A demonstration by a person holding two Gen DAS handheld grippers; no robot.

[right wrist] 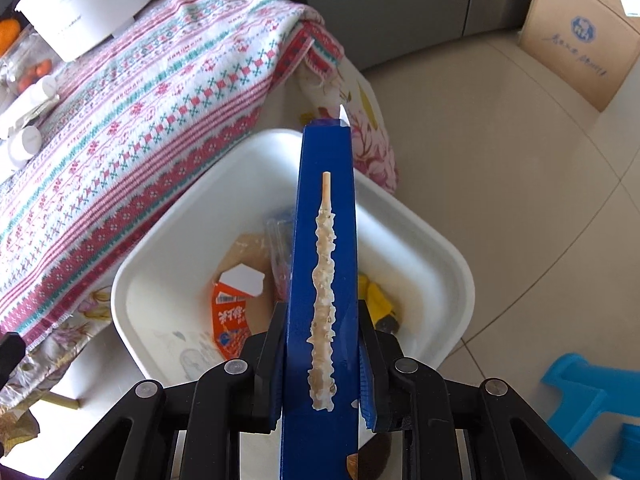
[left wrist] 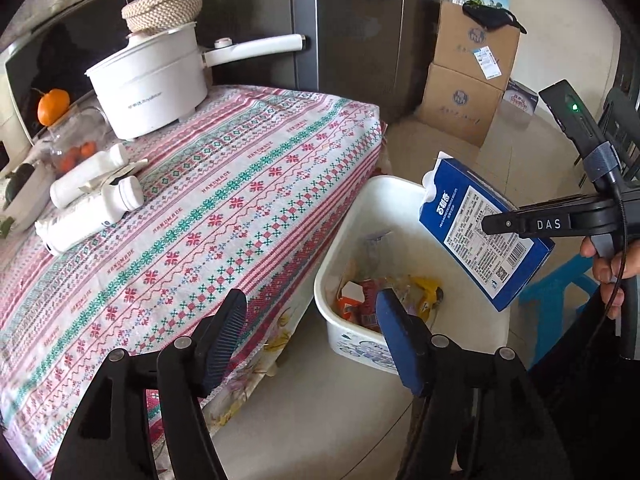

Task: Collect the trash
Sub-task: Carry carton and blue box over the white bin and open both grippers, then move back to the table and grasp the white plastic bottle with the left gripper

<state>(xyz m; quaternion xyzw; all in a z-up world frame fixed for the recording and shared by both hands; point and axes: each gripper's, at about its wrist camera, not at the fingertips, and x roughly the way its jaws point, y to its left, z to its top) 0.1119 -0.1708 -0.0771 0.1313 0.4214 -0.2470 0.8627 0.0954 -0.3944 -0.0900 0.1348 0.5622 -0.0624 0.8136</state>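
Jaws of right gripper (right wrist: 322, 364) clamped on blue carton (left wrist: 482, 232), held above white bin (left wrist: 360, 344) beside table; left gripper (left wrist: 310, 340) jaws apart, empty; step: drop-off; next: release carton over bin opening.

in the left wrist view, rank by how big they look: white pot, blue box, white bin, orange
1. white bin
2. white pot, close to the bin in apparent size and farther away, so that order is unsure
3. blue box
4. orange
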